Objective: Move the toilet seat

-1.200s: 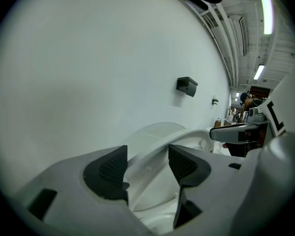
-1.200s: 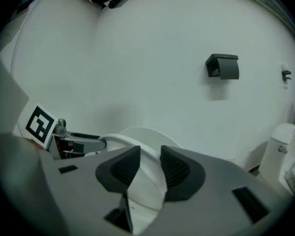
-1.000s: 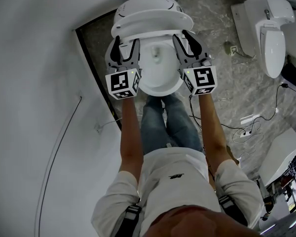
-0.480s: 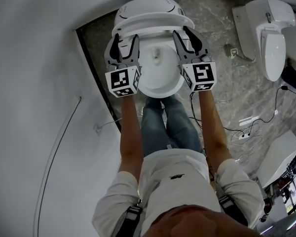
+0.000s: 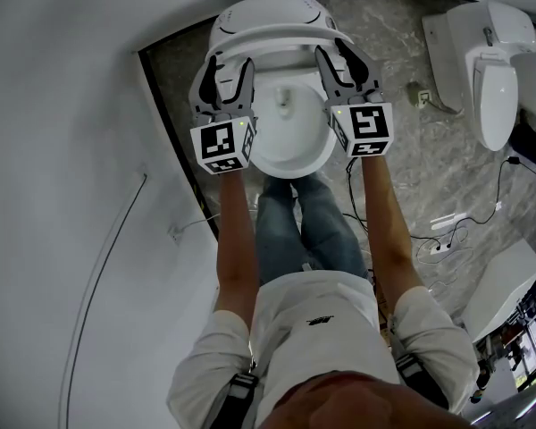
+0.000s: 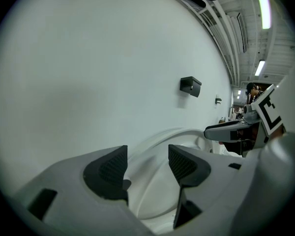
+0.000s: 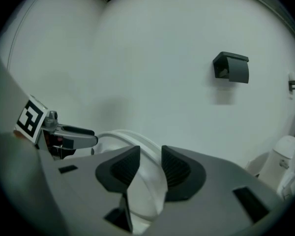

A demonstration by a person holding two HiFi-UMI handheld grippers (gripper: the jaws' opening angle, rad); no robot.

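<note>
The white toilet seat [image 5: 277, 32] stands tilted up over the bowl [image 5: 290, 146] at the top of the head view. My right gripper [image 5: 342, 59] is shut on the seat's right rim; in the right gripper view the white seat rim [image 7: 123, 134] fills the gap between the dark pads of that gripper [image 7: 151, 159]. My left gripper [image 5: 225, 68] stands open at the seat's left side. In the left gripper view the curved rim [image 6: 177, 132] shows past that gripper's [image 6: 147, 156] spread pads, and the pads do not press on it.
A white wall runs along the left, and it carries a black box [image 7: 231, 68]. A second toilet [image 5: 487, 61] stands at the right on the marbled floor. Cables [image 5: 447, 226] lie on the floor to the right. The person's legs [image 5: 295, 222] stand close before the bowl.
The seat has tipped further up toward the back of the toilet. My right gripper has moved up the picture with it; the left one has hardly moved.
</note>
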